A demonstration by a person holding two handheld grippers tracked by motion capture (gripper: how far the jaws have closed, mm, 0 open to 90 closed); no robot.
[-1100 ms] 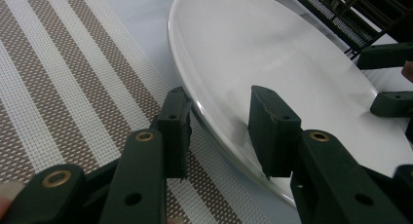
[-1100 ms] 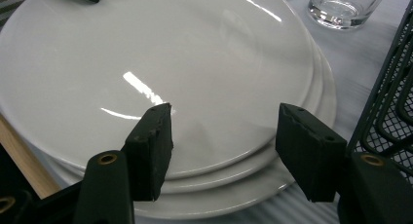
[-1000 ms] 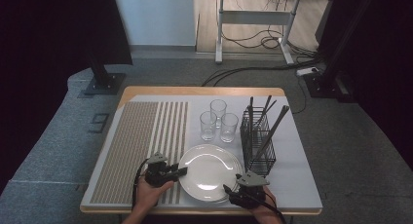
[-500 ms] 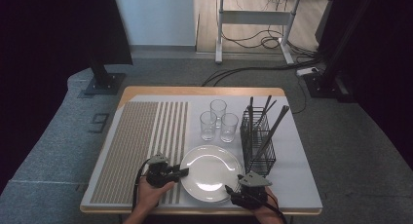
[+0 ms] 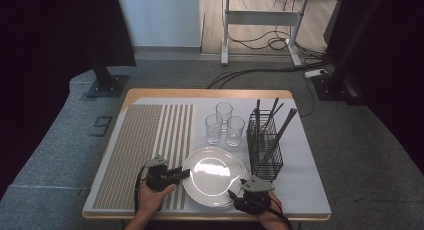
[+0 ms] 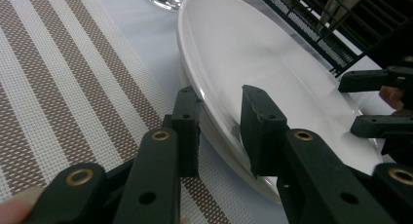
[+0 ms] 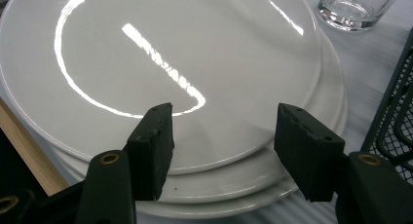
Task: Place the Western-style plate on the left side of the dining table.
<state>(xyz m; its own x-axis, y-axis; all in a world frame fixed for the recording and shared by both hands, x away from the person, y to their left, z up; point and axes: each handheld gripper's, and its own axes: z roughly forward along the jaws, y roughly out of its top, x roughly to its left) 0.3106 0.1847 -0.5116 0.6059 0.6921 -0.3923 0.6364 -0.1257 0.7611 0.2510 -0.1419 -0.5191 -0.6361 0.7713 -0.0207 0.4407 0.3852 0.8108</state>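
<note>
The table (image 5: 300, 140) carries everything, and a striped mat (image 5: 145, 140) covers its left half. At the middle of the near edge sits the stack of white plates (image 5: 212, 172), the top plate tilted up on its left side. To the right of the stack, toward the right edge, stands the black wire rack (image 5: 264, 145) with dark utensils leaning in it. Behind the plates, near the table's middle, three empty glasses (image 5: 224, 125) stand close together.

My left gripper (image 6: 221, 121) lies over the mat at the left rim of the top plate (image 6: 253, 58). Its jaws have just been closing, one under the rim and one over it; I cannot tell whether the pads press on it yet.

My right gripper (image 7: 221, 141) is at the near right rim of the stack, just inside the table's near edge. Its jaws stand apart over the top plate's edge, touching nothing that I can see.
</note>
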